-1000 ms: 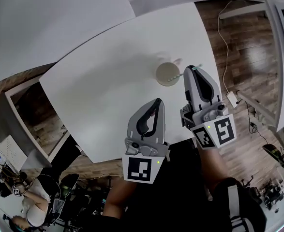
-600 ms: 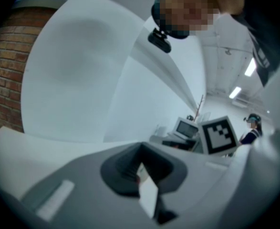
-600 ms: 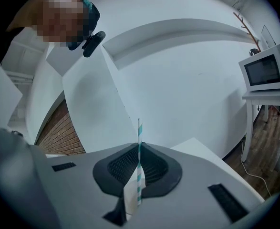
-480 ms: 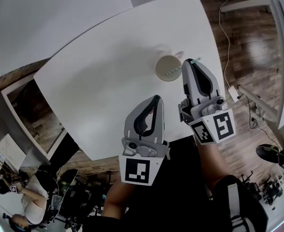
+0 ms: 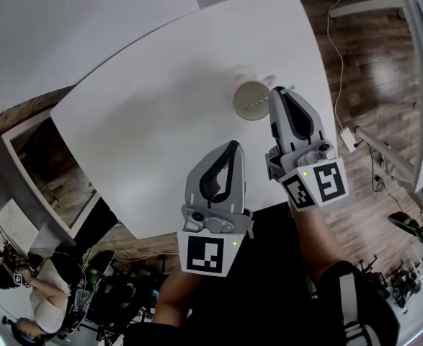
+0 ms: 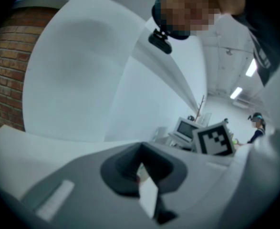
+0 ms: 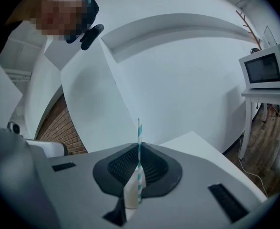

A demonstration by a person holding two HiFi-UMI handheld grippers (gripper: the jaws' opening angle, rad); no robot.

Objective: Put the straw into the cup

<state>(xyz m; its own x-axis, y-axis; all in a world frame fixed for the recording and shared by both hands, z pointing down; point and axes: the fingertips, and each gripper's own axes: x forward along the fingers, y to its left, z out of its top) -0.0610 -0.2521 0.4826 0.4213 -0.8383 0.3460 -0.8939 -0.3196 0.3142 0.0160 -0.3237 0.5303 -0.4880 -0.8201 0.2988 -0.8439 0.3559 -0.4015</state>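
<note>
My right gripper has its jaws pinched on the teal-striped straw, whose long axis stands upright. The cup sits on the white table just left of those jaws. My left gripper, jaws together and empty, is farther back.

1. Straw: teal and white stripes.
2. Cup: plain cream.
3. Table: plain white.
4. Right gripper and left gripper: light grey shells; the jaw pads are dark grey with a ribbed pattern.
5. Marker cube: black square patterns on white.
6. Floor: brown wood grain.
7. Brick wall: red-brown bricks with pale joints.
</note>
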